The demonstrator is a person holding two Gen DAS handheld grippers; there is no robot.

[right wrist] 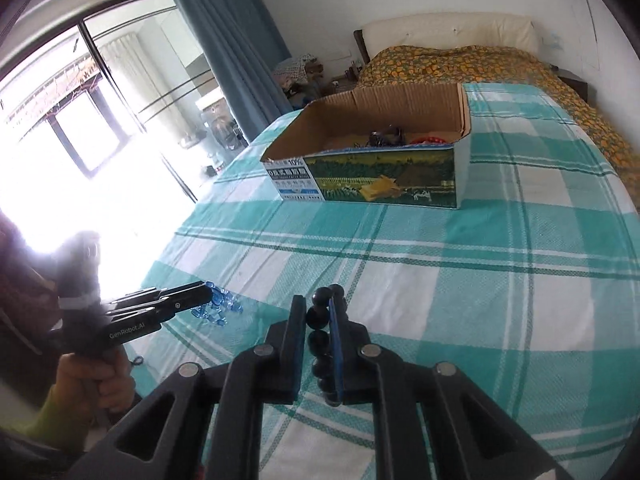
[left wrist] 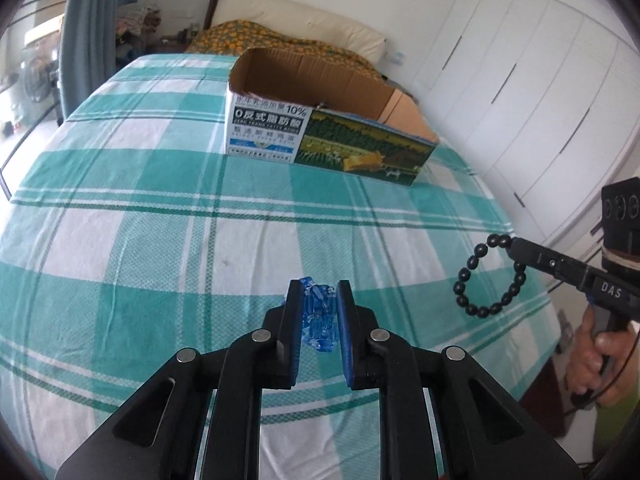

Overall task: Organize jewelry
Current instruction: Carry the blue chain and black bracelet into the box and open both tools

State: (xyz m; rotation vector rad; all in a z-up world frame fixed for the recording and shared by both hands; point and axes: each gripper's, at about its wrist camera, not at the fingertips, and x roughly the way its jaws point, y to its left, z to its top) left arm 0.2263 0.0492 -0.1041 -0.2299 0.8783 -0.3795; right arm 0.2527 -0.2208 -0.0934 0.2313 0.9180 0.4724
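Observation:
My left gripper (left wrist: pixel 319 294) is shut on a blue crystal bracelet (left wrist: pixel 318 316), low over the checked bedspread; in the right wrist view the bracelet (right wrist: pixel 219 307) rests at the left gripper's (right wrist: pixel 208 295) tip. My right gripper (right wrist: pixel 318 306) is shut on a black bead bracelet (right wrist: pixel 319 338) and holds it above the bed; in the left wrist view the bracelet (left wrist: pixel 490 276) hangs as a loop from the right gripper (left wrist: pixel 514 246). An open cardboard box (right wrist: pixel 376 178) stands further up the bed, with some jewelry (right wrist: pixel 386 136) inside. The box also shows in the left wrist view (left wrist: pixel 320 136).
The bed has a teal and white checked cover (left wrist: pixel 160 220). An orange patterned quilt (right wrist: pixel 480 64) and a white headboard lie beyond the box. White wardrobe doors (left wrist: pixel 520 80) stand to the right of the bed, a window and blue curtain (right wrist: pixel 240 48) to the left.

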